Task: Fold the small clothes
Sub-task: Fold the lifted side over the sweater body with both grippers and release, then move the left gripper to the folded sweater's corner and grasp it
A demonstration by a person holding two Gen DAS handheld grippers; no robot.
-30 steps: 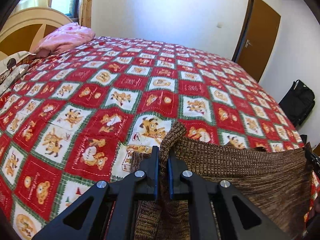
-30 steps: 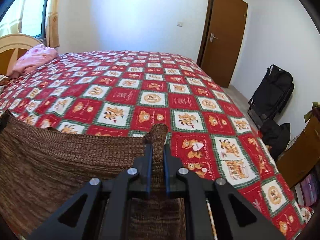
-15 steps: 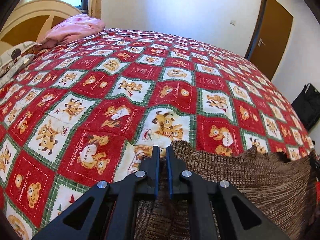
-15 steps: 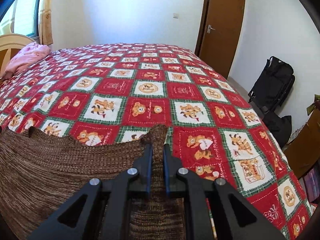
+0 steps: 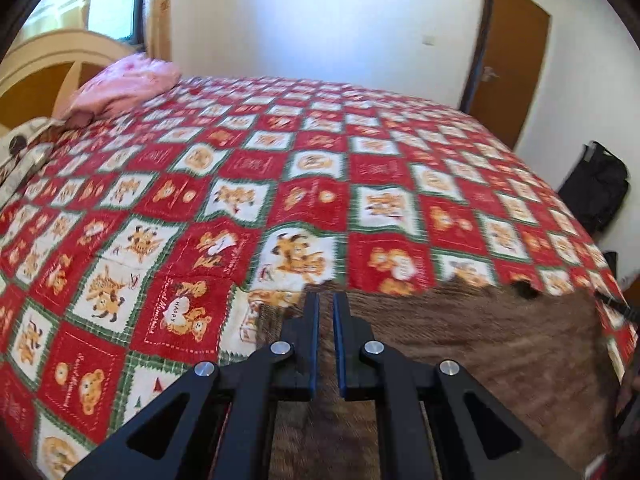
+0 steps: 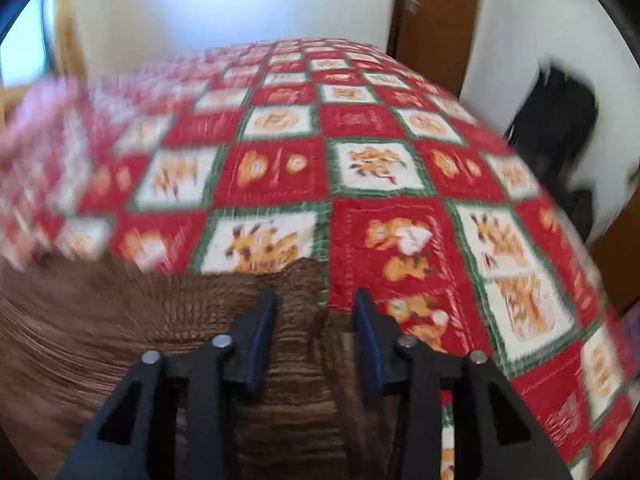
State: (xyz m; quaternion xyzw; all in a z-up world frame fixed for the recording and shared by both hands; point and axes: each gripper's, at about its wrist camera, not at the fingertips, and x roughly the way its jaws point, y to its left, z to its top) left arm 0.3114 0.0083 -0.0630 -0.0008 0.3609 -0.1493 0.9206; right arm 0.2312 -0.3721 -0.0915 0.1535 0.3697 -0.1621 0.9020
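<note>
A brown ribbed knit garment [image 6: 132, 344] lies spread flat on the bed's red teddy-bear quilt [image 5: 320, 200], filling the 6 o'clock edge of both views. The right gripper [image 6: 316, 300] has just been opening; its fingers straddle the garment's corner, released. The left gripper [image 5: 326, 300] is clenched above the knit.

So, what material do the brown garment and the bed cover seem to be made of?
The brown garment looks like a knitted yarn, perhaps wool or acrylic: fine ribbed rows, mottled brown, matte. The bed cover looks like a soft printed fleece or plush, with slightly fuzzy red, white and green squares; the blur leaves the exact fibre open.
</note>
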